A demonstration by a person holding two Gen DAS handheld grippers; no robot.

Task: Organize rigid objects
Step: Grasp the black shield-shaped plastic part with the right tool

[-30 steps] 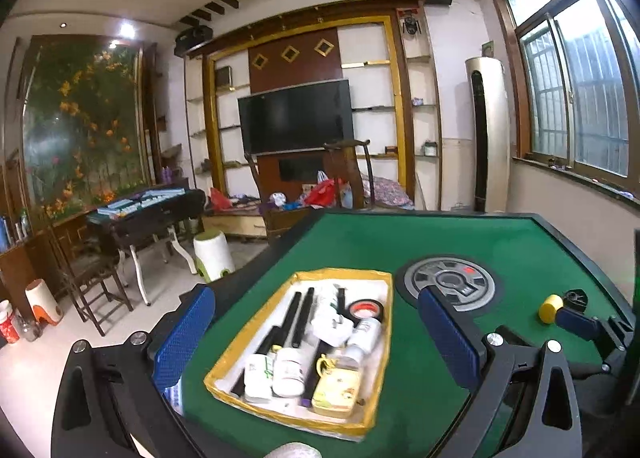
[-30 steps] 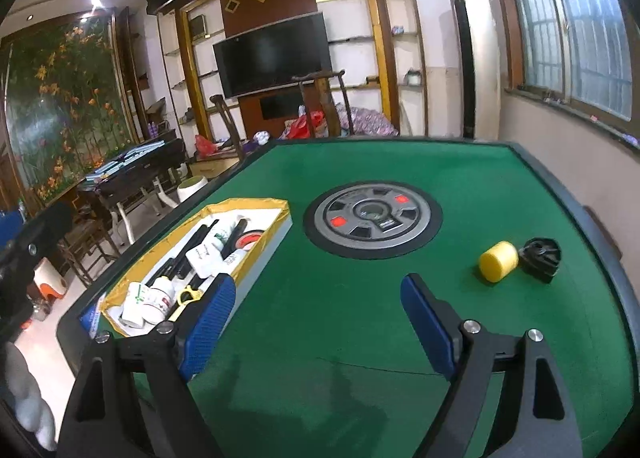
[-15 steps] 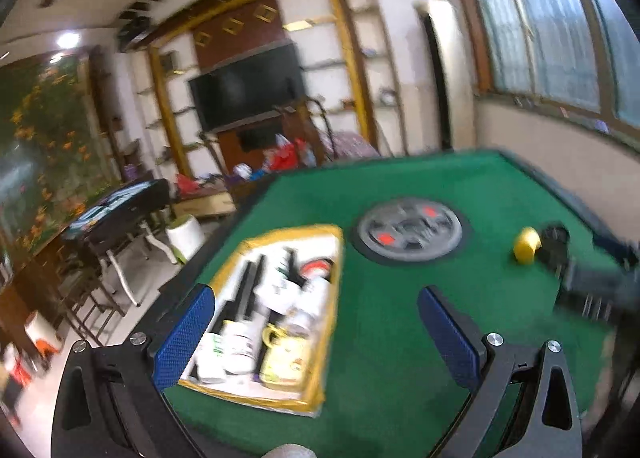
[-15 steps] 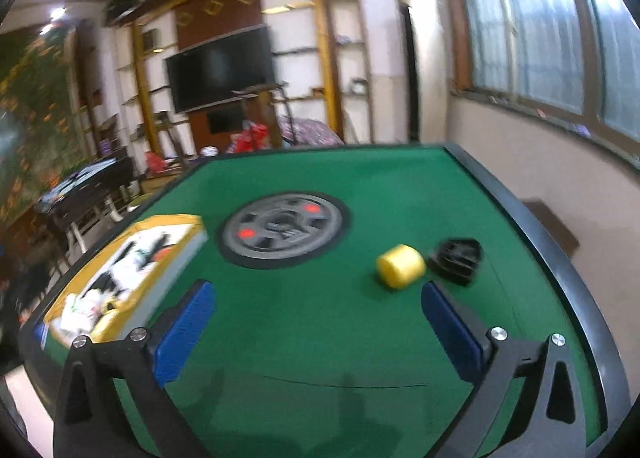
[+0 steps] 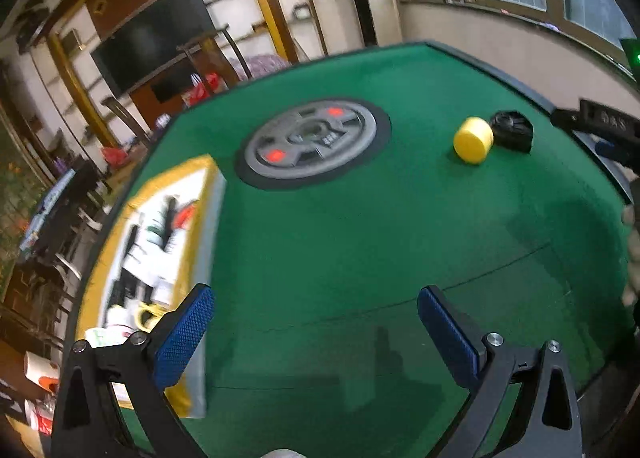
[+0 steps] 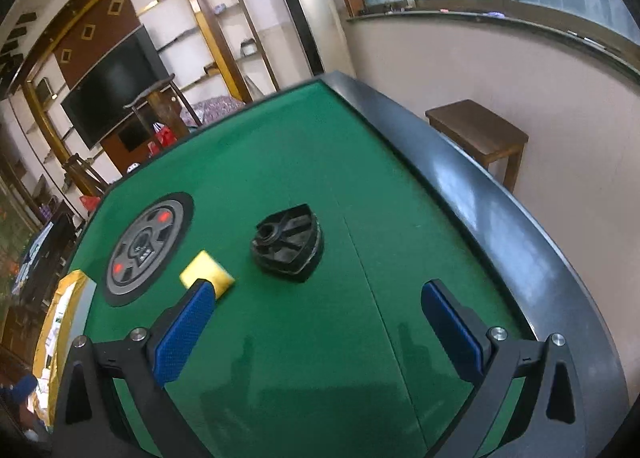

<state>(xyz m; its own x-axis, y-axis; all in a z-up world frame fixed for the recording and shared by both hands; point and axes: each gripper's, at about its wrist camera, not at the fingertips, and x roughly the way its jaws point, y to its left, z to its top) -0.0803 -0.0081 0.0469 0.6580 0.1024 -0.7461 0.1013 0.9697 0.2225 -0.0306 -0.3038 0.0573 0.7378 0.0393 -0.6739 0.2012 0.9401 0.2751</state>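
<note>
Yellow cylinder [image 6: 207, 274] beside ribbed black knob [image 6: 287, 244].

both grippers are the same build. the left gripper [image 5: 316, 322] has two matte black plastic arms that spread in a v, each with a long triangular cut-out near its base and a pair of round silver screw heads on top. its fingers [image 5: 182, 342] carry flat blue pads with a fine knurled, diamond-dotted texture. the right gripper [image 6: 316, 322] matches it: black angular arms, silver screws, blue textured fingers [image 6: 182, 338]. in the left wrist view the right gripper's black body shows side-on at the far edge, with small raised lettering too blurred to read and a bit of blue below it.
</note>
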